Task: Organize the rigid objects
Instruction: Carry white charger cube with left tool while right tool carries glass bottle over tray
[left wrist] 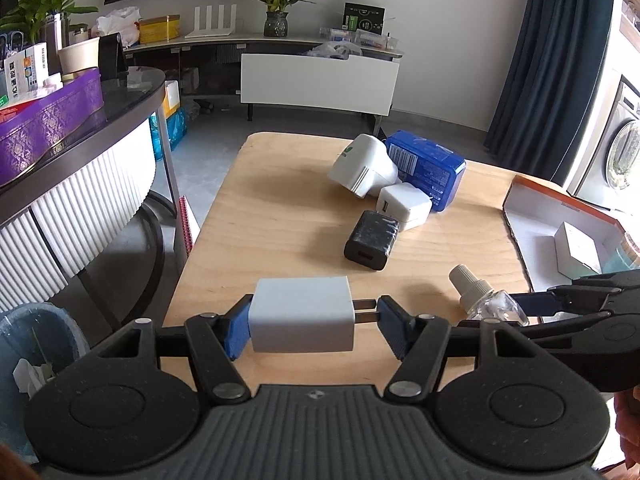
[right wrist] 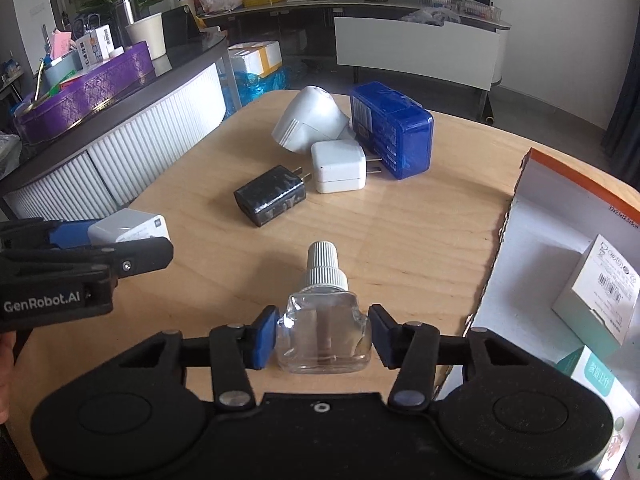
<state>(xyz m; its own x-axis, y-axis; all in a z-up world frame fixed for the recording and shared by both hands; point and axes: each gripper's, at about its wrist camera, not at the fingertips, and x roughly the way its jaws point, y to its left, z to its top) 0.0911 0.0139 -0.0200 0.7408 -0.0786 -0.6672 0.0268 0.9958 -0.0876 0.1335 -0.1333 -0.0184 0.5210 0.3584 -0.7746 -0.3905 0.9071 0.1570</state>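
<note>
Rigid objects lie on the wooden table (right wrist: 400, 240), one in each of my jaws.

My left gripper (left wrist: 314, 322) is clamped on a white charger (left wrist: 302, 314): one blue pad presses its flat end, the other meets the tips of its two prongs, so the jaws stand partly open around it.

My right gripper (right wrist: 322, 334) has a clear bottle (right wrist: 323, 334) with a ribbed white cap between its blue pads. The left pad touches the glass; at the right pad a thin gap seems to show, so I cannot tell whether it is gripped.

Container: an open box (right wrist: 516, 216) with orange rim and white inside, at the table's right edge. In it a white carton (right wrist: 596, 292) with barcode labels, print too small to read, and a green-and-white pack (right wrist: 596, 376) with unreadable characters.

Mid-table cluster: black charger (right wrist: 271, 196), square white charger (right wrist: 339, 166), a larger white plug-in unit (right wrist: 310, 118), and a blue case (right wrist: 394, 130) standing on edge, barcode on its side.

Readable writing: "GenRobot.AI" on the left gripper's body in the right wrist view.
</note>
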